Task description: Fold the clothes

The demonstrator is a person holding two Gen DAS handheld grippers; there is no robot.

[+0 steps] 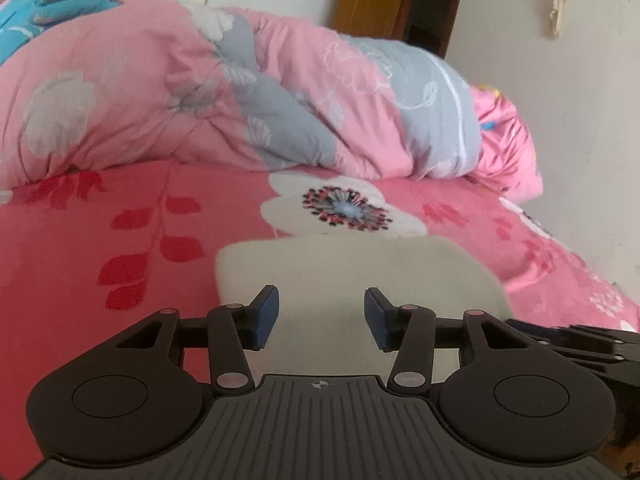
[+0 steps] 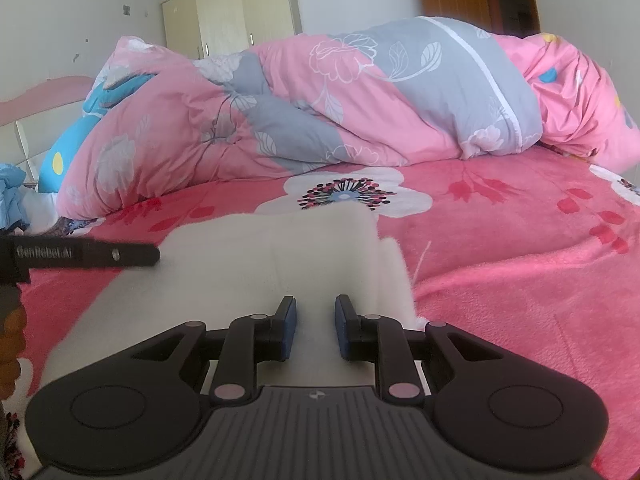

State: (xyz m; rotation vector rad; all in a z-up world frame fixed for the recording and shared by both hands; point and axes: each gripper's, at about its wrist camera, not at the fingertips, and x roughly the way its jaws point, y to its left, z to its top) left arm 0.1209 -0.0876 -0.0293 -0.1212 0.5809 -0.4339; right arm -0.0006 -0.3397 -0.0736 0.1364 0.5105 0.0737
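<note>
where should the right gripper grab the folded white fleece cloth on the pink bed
Judging from the right wrist view, take the folded white fleece cloth by its right-hand edge, coming in from the right. There the layers stack into a raised lip above the pink floral blanket, so a finger could slip under. The right gripper hangs open just above.

Soft, even daylight fills both my views, with no hard shadows. The fisheye lens bends the walls and darkens the corners. The left view is smeared across the quilt (image 1: 200, 92); the white garment (image 2: 280, 248) looks washed out.
</note>
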